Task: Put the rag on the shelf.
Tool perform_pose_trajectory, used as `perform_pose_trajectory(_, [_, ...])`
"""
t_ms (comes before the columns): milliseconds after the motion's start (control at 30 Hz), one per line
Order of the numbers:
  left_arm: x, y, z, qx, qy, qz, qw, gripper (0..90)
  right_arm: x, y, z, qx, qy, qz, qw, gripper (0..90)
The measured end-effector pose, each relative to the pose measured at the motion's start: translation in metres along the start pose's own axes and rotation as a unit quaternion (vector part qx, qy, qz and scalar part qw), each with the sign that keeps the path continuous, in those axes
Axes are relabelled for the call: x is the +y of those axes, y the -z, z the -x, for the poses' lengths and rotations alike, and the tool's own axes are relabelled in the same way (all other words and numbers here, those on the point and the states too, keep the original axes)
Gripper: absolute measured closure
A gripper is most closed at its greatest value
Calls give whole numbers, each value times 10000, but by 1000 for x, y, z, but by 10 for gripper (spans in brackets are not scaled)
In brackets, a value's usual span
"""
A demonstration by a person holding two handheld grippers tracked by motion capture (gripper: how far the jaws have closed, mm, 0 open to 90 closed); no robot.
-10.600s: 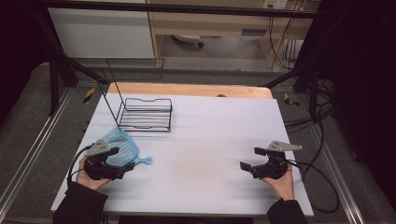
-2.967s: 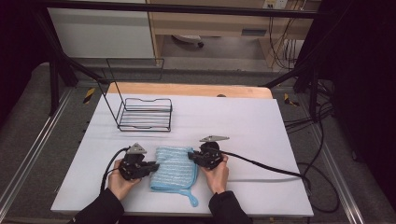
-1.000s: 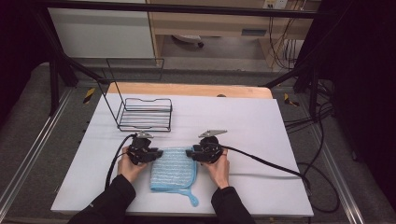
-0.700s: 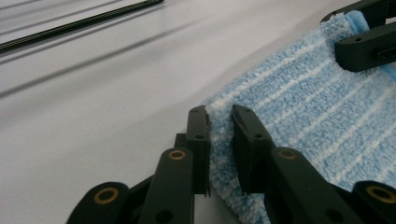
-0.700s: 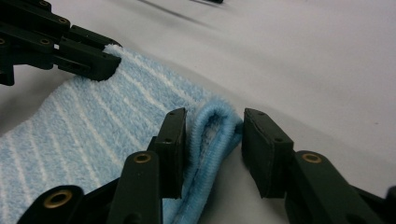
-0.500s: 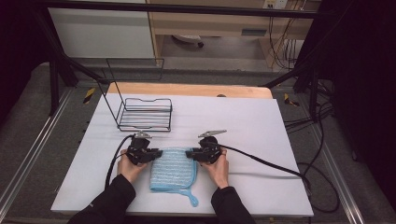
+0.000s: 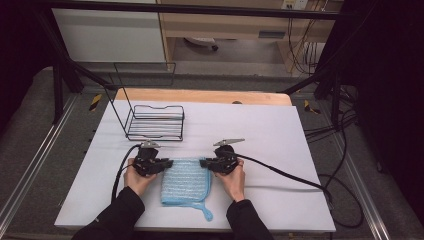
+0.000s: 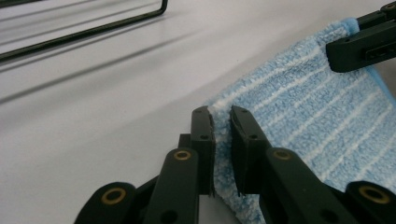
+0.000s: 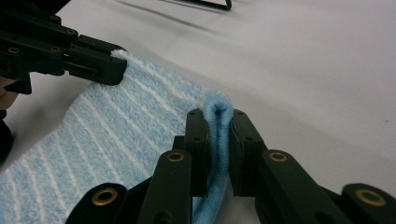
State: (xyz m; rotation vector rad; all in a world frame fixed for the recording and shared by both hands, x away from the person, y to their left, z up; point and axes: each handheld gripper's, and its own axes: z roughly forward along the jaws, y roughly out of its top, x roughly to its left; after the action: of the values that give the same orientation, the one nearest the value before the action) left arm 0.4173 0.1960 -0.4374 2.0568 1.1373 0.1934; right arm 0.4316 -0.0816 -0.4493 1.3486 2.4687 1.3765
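High view: blue cloth [image 7: 186,181] lies flat on the white table [image 7: 280,145], near the near edge and a little left of centre, with a loop tail trailing off its near right corner. Left gripper [image 7: 165,163] sits at the cloth's far left corner, right gripper [image 7: 204,163] at its far right corner; both point inward toward each other, a hand behind each. Wire rack [image 7: 154,122] stands farther back on the left, well apart from the cloth. Left gripper view: jaws narrow, having just been closing, and pinched on the cloth [image 8: 299,116] edge, terry pile squeezed between the pads; the corner is drawn up off the table. The right gripper [image 8: 362,42] grips the opposite corner at top right. Right gripper view: jaws narrow, just been closing, clamped on a folded ridge of cloth [image 9: 93,135] hem that bulges above the pads. The left gripper [image 9: 100,63] holds the far corner at upper left.
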Motion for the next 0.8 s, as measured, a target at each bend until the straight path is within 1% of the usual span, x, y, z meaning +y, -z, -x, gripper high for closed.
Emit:
perform_pose_trajectory(100, [0, 6, 1, -39, 18, 122, 9999, 801, 0, 3, -3, 18, 1, 116, 9999, 804])
perform_pose_trajectory(233, [1, 15, 3, -95, -11, 276, 9996, 801, 1, 10, -8, 55, 11, 273, 9996, 804])
perform_pose_trajectory(267, [1, 17, 3, -101, -6, 312, 9995, 801, 1, 12, -9, 63, 40, 316, 9995, 804])
perform_pose_trajectory(300, [2, 19, 4, -99, -4, 347, 9993, 801, 2, 14, -10, 74, 19, 351, 9994, 804])
perform_pose_trajectory(333, [2, 20, 5, -100, -21, 385, 9992, 800, 2, 18, -12, 98, 51, 437, 9990, 803])
perform_pose_trajectory(367, [2, 22, 6, -94, -22, 435, 9990, 800, 2, 18, -12, 98, 51, 437, 9990, 803])
perform_pose_trajectory(400, [3, 24, 6, -94, -63, 449, 9989, 800, 2, 20, -13, 113, 79, 486, 9987, 803])
perform_pose_trajectory(500, [4, 29, 9, -83, -75, 577, 9983, 799, 3, 26, -16, 165, 146, 623, 9978, 803])
perform_pose_trajectory(667, [6, 37, 14, -45, -178, 762, 9969, 798, 5, 35, -20, 210, 179, 828, 9962, 803])
perform_pose_trajectory(800, [8, 43, 17, -73, -191, 892, 9958, 797, 6, 43, -23, 256, 248, 1004, 9943, 803])
